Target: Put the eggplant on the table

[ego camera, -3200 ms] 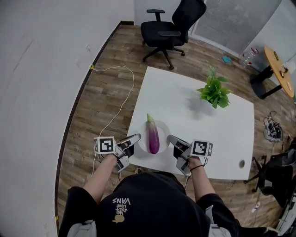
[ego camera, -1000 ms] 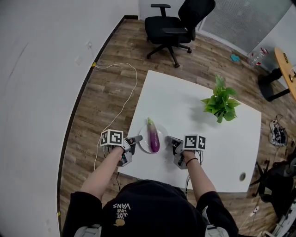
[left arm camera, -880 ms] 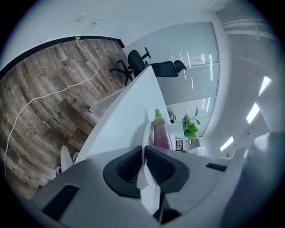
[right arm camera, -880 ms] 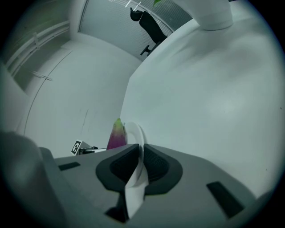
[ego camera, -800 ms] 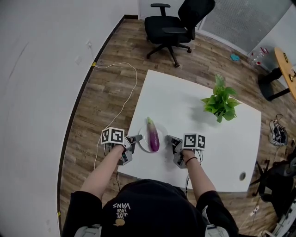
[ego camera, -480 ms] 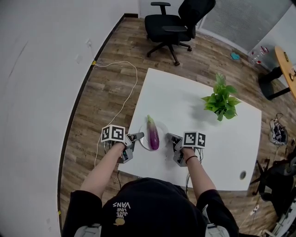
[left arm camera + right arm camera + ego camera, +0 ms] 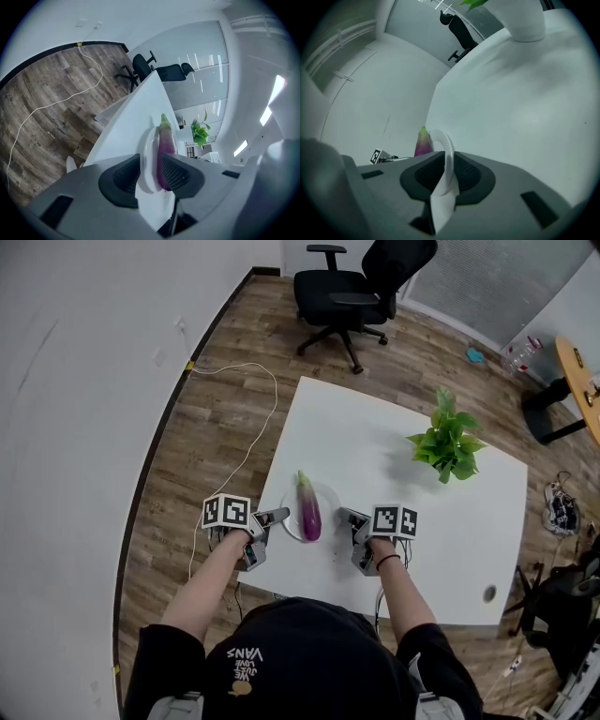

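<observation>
A purple eggplant with a green stem lies on a small white plate near the front left of the white table. My left gripper is at the plate's left edge. In the left gripper view the plate rim and the eggplant sit between its jaws, which are opening, and the pads stand off the rim. My right gripper is at the plate's right edge, its jaws closed on the thin rim. The eggplant's tip shows just behind that rim.
A potted green plant stands at the table's far right. A black office chair is beyond the table on the wood floor. A white cable runs along the floor to the table's left. A round wooden table is at the right edge.
Since the earliest frame both grippers have come in against the plate's two sides. Over the last second neither hand nor the plate has shifted.
</observation>
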A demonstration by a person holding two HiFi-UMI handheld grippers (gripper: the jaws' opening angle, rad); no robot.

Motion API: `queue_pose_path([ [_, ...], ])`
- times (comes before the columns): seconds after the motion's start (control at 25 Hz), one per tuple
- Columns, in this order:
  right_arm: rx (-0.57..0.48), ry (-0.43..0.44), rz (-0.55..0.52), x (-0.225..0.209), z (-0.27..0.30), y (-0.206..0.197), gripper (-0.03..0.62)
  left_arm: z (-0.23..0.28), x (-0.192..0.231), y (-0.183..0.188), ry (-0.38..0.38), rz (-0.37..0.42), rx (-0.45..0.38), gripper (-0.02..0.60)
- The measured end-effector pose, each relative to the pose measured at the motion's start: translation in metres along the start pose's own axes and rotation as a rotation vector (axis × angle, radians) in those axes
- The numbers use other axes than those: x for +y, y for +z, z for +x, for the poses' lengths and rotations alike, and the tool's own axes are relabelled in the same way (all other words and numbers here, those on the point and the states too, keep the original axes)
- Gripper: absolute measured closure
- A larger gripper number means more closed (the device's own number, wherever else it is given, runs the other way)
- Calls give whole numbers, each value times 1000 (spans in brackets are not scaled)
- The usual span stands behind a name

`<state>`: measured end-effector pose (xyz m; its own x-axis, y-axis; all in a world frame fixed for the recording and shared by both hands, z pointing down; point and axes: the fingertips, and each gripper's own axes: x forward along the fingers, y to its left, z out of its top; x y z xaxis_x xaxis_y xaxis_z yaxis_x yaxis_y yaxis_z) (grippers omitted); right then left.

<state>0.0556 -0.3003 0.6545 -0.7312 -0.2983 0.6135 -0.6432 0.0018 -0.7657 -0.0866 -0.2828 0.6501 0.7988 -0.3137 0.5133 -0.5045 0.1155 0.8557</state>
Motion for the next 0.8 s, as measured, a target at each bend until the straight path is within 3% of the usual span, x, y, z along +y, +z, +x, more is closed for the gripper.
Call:
queue_pose_path([
  [0.2,1,-6,-24,2,-4,-4,534,-10,2,0,18,40,-63,453],
  [0.52,-68,7,-99,16,-15,2,533,-22,-14,0,-23,111,-143,454],
  [0.68,-142,60,-176,39,-26,7,534,-33,-36,3,-58,203,-207,462],
  [0.8,-178,70,-266,54,-37,8,540,-47,-56,3,-90,302,-280,513],
])
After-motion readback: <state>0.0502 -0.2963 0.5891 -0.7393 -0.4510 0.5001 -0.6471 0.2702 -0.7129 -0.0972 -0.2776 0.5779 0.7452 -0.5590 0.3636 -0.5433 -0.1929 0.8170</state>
